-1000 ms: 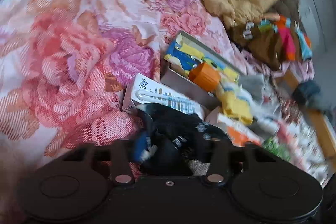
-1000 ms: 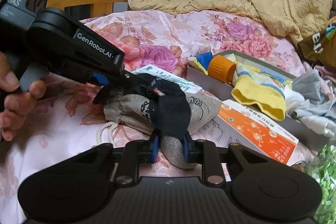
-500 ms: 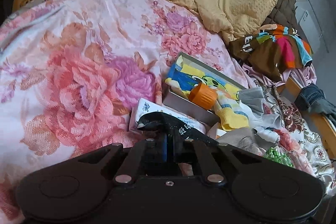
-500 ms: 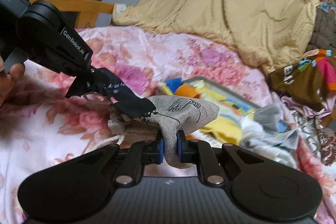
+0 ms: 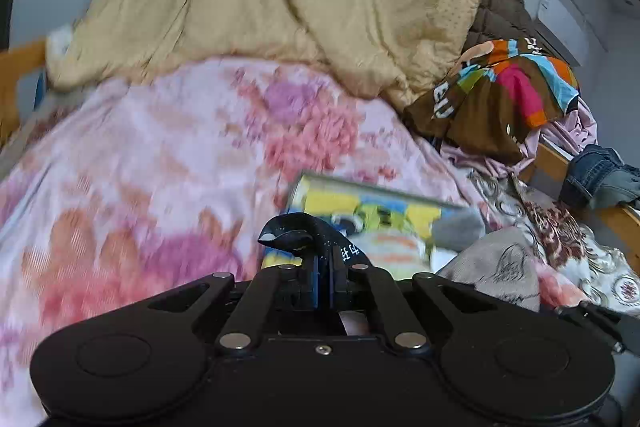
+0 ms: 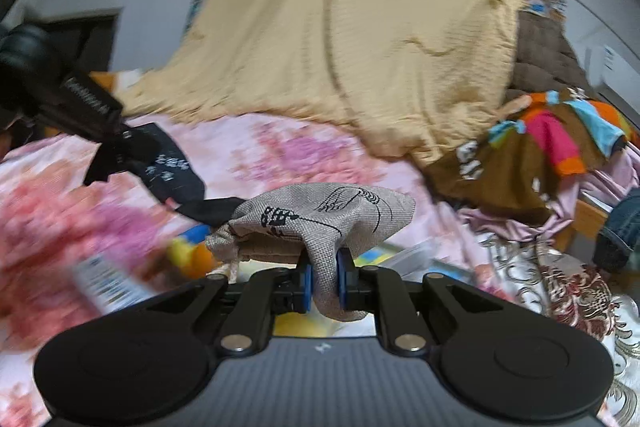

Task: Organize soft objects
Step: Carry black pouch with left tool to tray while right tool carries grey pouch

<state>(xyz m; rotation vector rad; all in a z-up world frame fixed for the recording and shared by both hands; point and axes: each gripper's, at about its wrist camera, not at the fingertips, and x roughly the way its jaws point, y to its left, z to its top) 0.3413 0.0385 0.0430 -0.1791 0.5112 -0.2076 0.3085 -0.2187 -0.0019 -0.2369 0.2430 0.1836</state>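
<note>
My left gripper (image 5: 325,279) is shut on a black cloth with white print (image 5: 304,233), held up above the flowered bedspread (image 5: 160,155). In the right wrist view the same black cloth (image 6: 168,167) hangs from the left gripper (image 6: 120,143) at the left, and its lower end reaches the left edge of a grey woven pouch with a black drawing (image 6: 332,215). My right gripper (image 6: 323,287) is shut on the bottom of that pouch, which it holds clear of the bed. The pouch (image 5: 496,267) also shows at the lower right of the left wrist view.
A shallow box with a yellow and blue picture (image 5: 372,207) lies on the bed below the grippers, with socks and an orange cap (image 6: 196,259) by it. A yellow blanket (image 6: 360,47) fills the back. A multicoloured garment (image 6: 552,139) and jeans (image 5: 600,175) lie at the right by the wooden bed frame (image 5: 552,163).
The left jaws closed on the black cloth and lifted it off the pile. The right gripper rose with the grey pouch. Both views now look higher, towards the blanket.
</note>
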